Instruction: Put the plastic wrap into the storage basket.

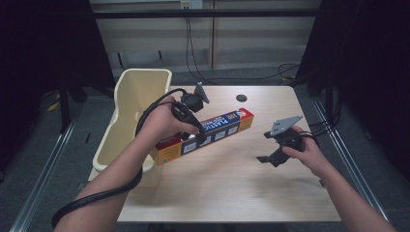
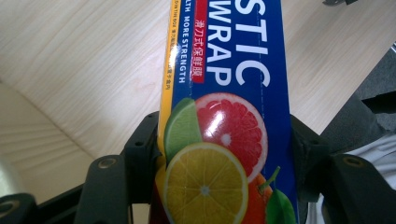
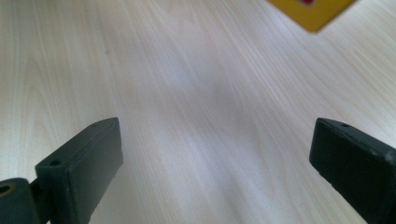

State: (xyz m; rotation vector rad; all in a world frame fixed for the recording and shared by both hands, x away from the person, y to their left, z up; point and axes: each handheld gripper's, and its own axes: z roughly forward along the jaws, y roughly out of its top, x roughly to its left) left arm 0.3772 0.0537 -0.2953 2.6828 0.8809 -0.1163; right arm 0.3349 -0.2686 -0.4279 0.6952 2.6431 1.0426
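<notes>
While the box (image 1: 205,136) is clamped in the left gripper (image 1: 192,129), the right gripper (image 1: 269,153) is held with its jaws wide apart and empty.

The box, a long blue plastic-wrap carton with citrus printed on it, is gripped across its width near one end, as is seen in the left gripper view (image 2: 224,140). It is tilted over the left half of the table (image 1: 232,193), its lower end close to the cream bin (image 1: 126,111) at the table's left edge. The right gripper is held low over bare wood, well apart from the box.
</notes>
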